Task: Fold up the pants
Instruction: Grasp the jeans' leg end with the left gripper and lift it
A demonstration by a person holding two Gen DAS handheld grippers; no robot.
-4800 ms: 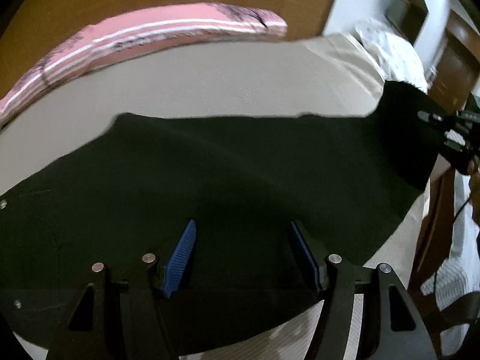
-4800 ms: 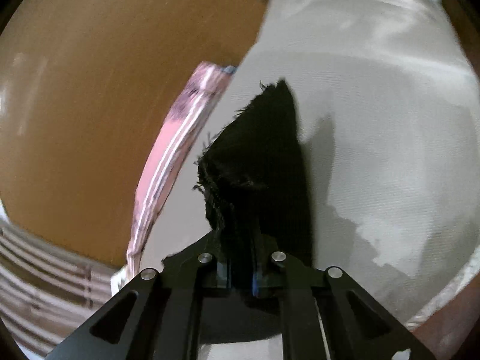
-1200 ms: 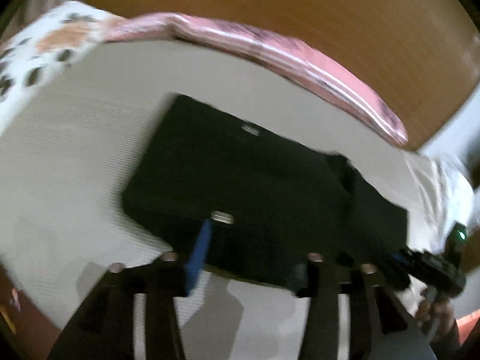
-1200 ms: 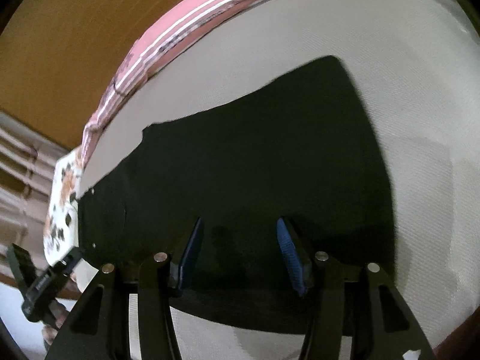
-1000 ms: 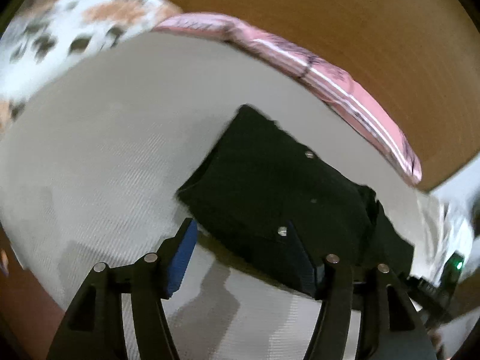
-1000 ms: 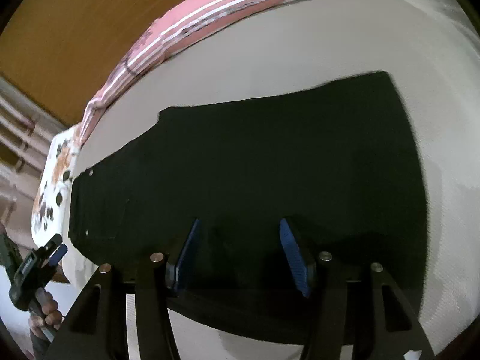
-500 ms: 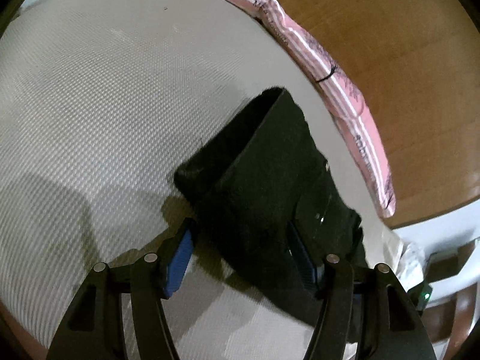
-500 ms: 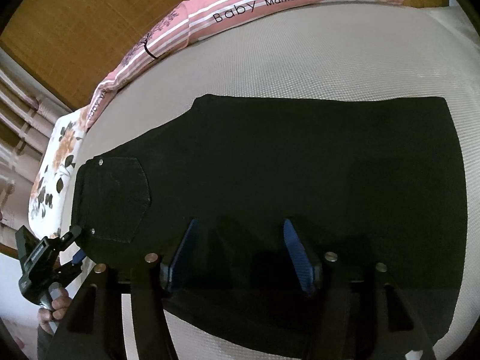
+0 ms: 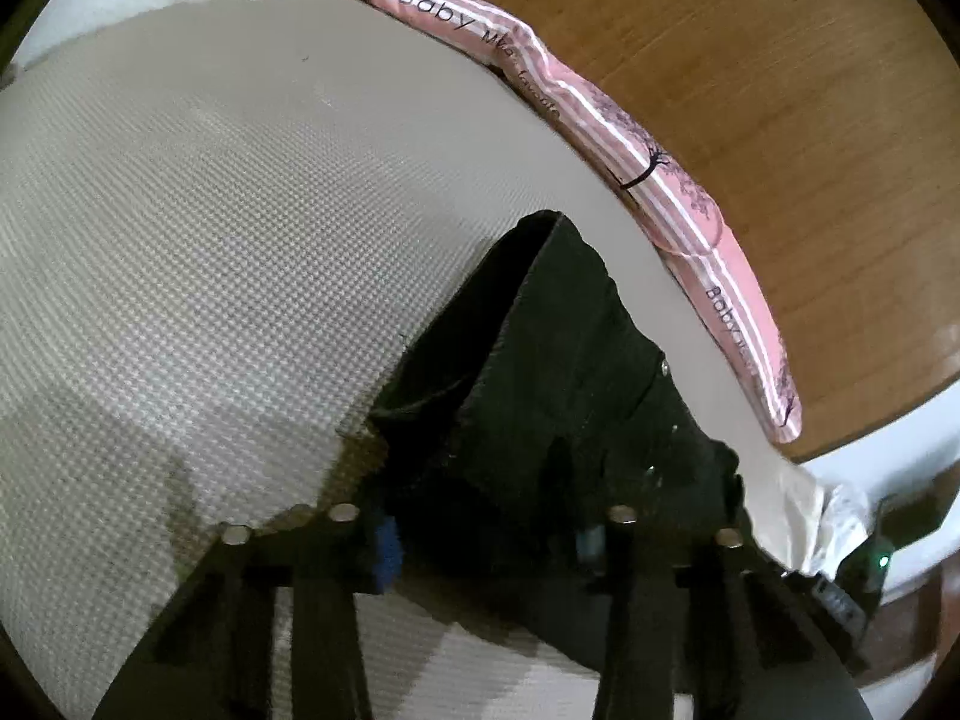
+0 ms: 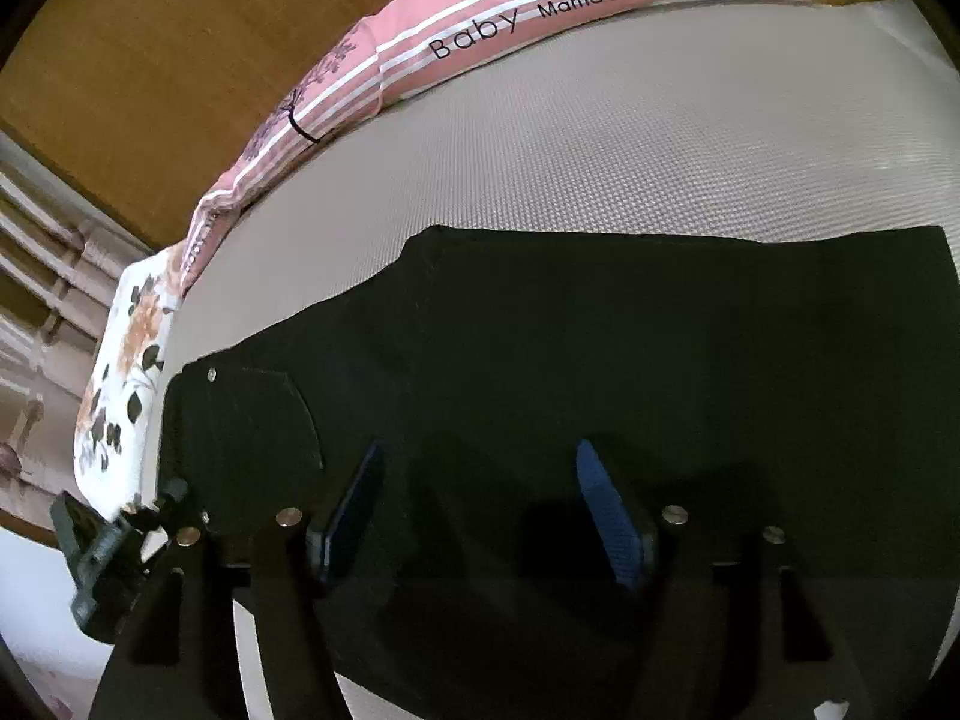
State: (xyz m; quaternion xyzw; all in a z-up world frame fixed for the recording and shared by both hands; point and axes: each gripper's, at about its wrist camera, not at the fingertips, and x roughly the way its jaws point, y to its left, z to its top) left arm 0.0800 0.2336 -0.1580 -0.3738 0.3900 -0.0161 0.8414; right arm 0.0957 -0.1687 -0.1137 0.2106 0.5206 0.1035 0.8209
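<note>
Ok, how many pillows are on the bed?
2 visible: a pink striped pillow along the headboard, possibly two end to end, and a floral pillow at its end. Others may be hidden.

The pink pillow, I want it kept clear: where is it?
The pink pillow lies along the mattress's far edge against the wooden headboard, beyond the black pants.

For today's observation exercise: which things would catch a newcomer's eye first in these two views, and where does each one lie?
First, the black pants, spread flat across the pale mattress, with the open right gripper hovering over them. Next, the pink striped pillow lettered "Baby", along the far edge against the wooden headboard. At the waistband end, the left gripper has just been closing around the pants.
</note>
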